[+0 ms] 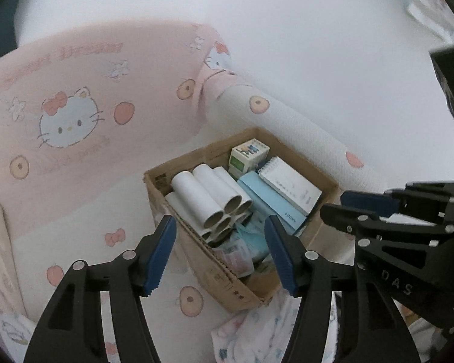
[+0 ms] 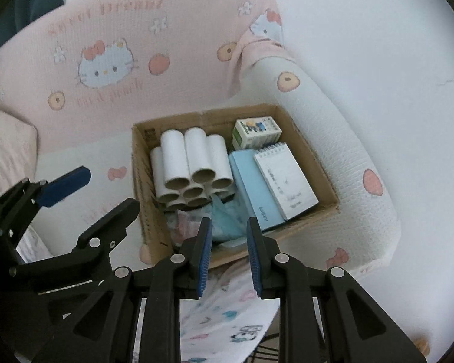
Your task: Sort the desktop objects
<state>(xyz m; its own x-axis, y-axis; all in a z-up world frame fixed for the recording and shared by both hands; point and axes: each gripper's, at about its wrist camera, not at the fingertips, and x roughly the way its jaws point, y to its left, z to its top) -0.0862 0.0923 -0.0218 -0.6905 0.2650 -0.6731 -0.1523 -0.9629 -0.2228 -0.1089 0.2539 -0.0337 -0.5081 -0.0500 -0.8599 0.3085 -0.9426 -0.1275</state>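
A cardboard box (image 1: 196,254) (image 2: 290,115) sits on a white sheet with pink prints. It holds a bundle of white tubes (image 1: 210,195) (image 2: 190,163), a spiral notepad (image 1: 290,186) (image 2: 286,178) lying on a light blue box (image 1: 269,202) (image 2: 251,187), a small printed carton (image 1: 247,154) (image 2: 255,131) and crumpled packets (image 1: 237,255) (image 2: 224,214). My left gripper (image 1: 221,236) (image 2: 106,187) is open and empty above the box's near side. My right gripper (image 2: 228,236) (image 1: 336,202) is open and empty over the box's near edge.
A pink Hello Kitty pillow (image 1: 75,115) (image 2: 130,54) stands behind the box. A white rolled bolster (image 1: 302,133) (image 2: 342,157) runs along its right side. A printed cloth (image 1: 257,332) (image 2: 224,323) lies just in front of the box. A white wall is behind.
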